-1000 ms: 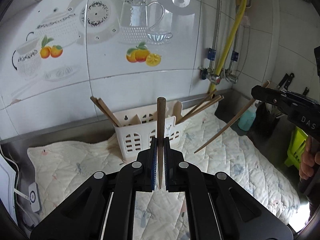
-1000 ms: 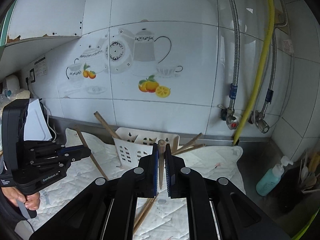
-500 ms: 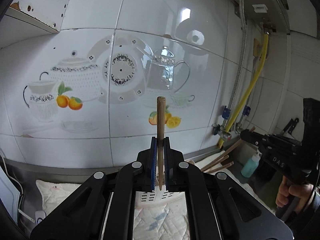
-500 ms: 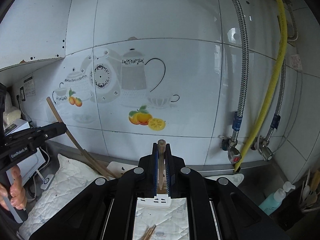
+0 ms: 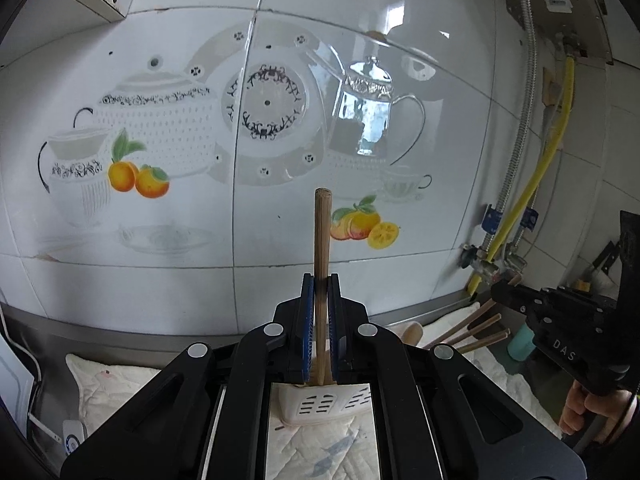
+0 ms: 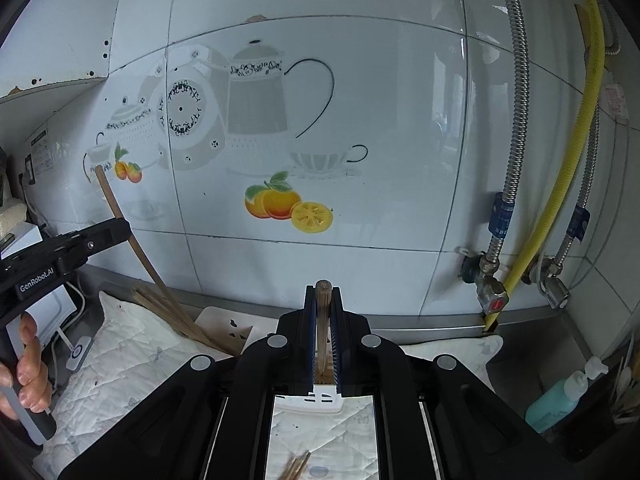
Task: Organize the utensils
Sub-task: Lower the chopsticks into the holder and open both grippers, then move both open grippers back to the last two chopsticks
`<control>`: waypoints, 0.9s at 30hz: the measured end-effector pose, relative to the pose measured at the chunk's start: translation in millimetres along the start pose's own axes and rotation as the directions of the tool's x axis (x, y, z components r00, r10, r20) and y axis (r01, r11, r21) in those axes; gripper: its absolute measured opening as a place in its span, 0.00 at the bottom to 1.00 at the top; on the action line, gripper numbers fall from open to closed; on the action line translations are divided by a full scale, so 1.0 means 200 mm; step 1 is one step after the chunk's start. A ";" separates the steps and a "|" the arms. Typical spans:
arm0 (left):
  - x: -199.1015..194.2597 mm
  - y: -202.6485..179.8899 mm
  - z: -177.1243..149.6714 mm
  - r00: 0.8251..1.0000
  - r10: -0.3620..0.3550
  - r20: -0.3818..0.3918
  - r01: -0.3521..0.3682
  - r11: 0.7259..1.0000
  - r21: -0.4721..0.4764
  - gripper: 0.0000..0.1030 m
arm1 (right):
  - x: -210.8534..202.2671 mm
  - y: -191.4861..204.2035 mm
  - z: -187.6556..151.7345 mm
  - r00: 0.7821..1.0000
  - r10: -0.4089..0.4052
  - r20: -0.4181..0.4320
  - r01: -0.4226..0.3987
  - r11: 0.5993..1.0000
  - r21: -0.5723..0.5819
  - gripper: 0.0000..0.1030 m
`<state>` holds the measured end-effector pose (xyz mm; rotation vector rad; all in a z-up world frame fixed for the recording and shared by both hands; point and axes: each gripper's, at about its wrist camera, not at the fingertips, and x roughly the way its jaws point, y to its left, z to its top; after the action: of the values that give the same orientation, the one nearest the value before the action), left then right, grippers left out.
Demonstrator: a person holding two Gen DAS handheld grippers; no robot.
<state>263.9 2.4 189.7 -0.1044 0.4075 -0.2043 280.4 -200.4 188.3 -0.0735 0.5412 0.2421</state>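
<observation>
My left gripper (image 5: 320,280) is shut on a wooden chopstick (image 5: 322,240) that stands upright above the white slotted utensil holder (image 5: 320,406). My right gripper (image 6: 323,292) is shut on another wooden chopstick (image 6: 322,320), also upright over the holder (image 6: 316,398). Several chopsticks (image 6: 176,320) lean out of the holder's left side, and others (image 5: 472,330) stick out to the right with a wooden spoon (image 5: 412,332). The left gripper (image 6: 116,232) shows at the left of the right wrist view and the right gripper (image 5: 504,294) at the right of the left wrist view. Loose chopsticks (image 6: 296,466) lie on the quilted cloth (image 6: 132,356).
A tiled wall with teapot and fruit pictures (image 6: 288,204) stands close behind the holder. Metal pipes and a yellow hose (image 6: 560,184) run down at the right. A teal soap bottle (image 6: 556,400) stands at the right. A white device with a cable (image 6: 78,354) lies at the left.
Both grippers tilted up and moved closer to the wall and over the holder. The chopsticks stay gripped; the holder now lies low, just under the fingers.
</observation>
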 end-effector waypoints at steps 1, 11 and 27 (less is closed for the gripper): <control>0.02 0.00 -0.01 1.000 0.001 -0.007 -0.001 1.000 -0.003 0.05 | 0.01 0.00 0.00 1.000 0.000 -0.004 0.000 1.000 0.000 0.06; 0.10 0.02 -0.07 0.997 -0.002 -0.073 0.000 1.000 -0.023 0.06 | 0.02 -0.03 -0.02 1.000 0.001 -0.017 -0.001 1.000 0.013 0.09; -0.19 -0.03 -0.19 0.997 -0.022 -0.077 0.023 1.000 0.004 0.14 | -0.31 0.04 -0.25 0.999 0.040 -0.016 -0.039 0.999 0.025 0.18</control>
<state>214.3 1.7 171.1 -0.0961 0.4828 -0.2322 203.1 -212.7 177.7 -0.0409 0.5626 0.2732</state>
